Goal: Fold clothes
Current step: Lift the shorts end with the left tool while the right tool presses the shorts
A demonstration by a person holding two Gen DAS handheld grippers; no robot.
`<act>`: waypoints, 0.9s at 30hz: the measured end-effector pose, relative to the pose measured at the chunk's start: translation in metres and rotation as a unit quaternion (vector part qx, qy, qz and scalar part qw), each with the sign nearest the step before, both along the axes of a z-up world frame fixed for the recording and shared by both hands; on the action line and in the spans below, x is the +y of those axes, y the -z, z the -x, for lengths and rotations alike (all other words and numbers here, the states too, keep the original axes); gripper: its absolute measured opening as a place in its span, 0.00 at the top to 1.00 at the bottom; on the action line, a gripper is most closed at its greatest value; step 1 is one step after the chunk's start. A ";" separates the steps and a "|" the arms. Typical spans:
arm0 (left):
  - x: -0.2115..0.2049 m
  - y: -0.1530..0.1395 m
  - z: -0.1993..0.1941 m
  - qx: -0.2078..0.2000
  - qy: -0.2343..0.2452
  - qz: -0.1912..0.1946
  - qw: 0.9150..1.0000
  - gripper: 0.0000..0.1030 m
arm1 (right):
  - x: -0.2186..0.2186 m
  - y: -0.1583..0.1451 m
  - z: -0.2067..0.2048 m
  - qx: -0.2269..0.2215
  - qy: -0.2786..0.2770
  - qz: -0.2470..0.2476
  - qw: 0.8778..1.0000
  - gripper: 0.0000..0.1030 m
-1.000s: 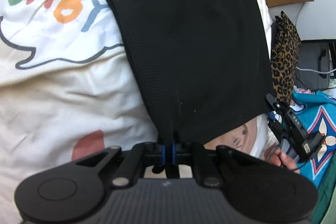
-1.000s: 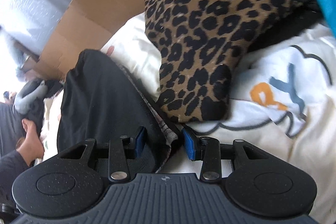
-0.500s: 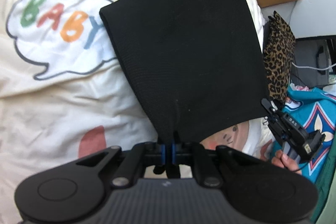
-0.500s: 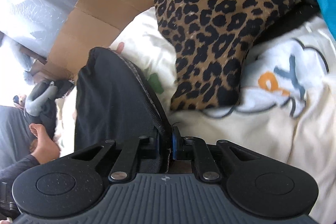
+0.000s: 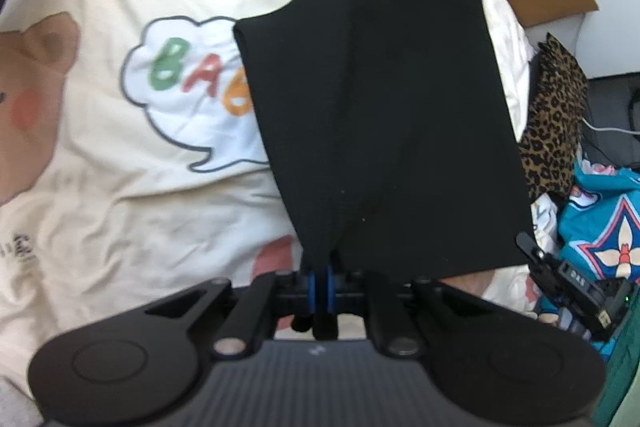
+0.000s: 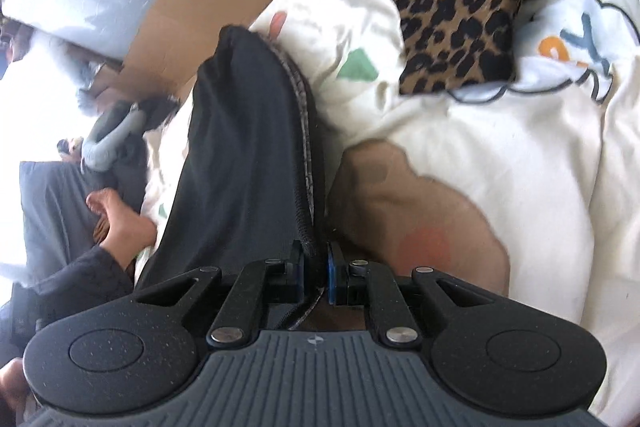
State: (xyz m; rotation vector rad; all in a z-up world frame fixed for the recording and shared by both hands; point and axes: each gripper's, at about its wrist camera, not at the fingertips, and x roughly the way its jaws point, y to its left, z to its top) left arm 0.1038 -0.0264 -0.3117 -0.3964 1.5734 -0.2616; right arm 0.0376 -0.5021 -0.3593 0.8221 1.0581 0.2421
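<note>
Between my left claw (image 5: 320, 277) pads sits one corner of the black garment (image 5: 380, 115); my right claw (image 6: 316, 267), just clenched, grasps the other, so the cloth hangs stretched above the bed cover (image 5: 120, 187), ready to fold.

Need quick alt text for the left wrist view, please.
The left gripper is shut on the near edge of a black garment, which stretches away over a cream cartoon bedsheet. The right gripper holds its right corner, beside leopard-print fabric.
</note>
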 end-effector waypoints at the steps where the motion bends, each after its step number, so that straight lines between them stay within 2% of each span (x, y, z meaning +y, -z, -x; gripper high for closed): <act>1: 0.003 0.000 0.000 0.002 -0.001 -0.003 1.000 0.95 | 0.001 0.001 0.002 0.007 -0.002 -0.007 1.000 0.91; 6: 0.015 0.020 -0.002 0.022 -0.019 -0.010 1.000 0.95 | 0.008 0.017 0.008 0.037 -0.006 -0.003 0.999 0.91; 10: 0.005 0.044 0.002 0.036 -0.013 -0.009 0.999 0.94 | 0.005 0.026 0.006 0.042 -0.007 0.012 0.999 0.91; 13: 0.004 0.062 0.006 0.049 -0.027 -0.009 0.998 0.94 | 0.001 0.035 0.006 0.049 -0.006 0.021 0.999 0.91; 19: 0.000 0.088 0.003 0.055 -0.026 -0.019 0.998 0.94 | 0.002 0.049 -0.002 0.046 -0.028 0.033 0.998 0.89; 22: 0.000 0.095 0.002 0.055 -0.029 -0.020 0.998 0.94 | -0.001 0.050 -0.007 0.034 -0.037 0.032 0.998 0.83; 24: 0.000 0.098 0.001 0.055 -0.031 -0.020 0.998 0.94 | -0.004 0.051 -0.013 0.027 -0.044 0.031 0.998 0.76; 27: 0.000 0.101 0.000 0.054 -0.030 -0.019 0.998 0.94 | -0.007 0.053 -0.025 0.020 -0.056 0.016 0.998 0.73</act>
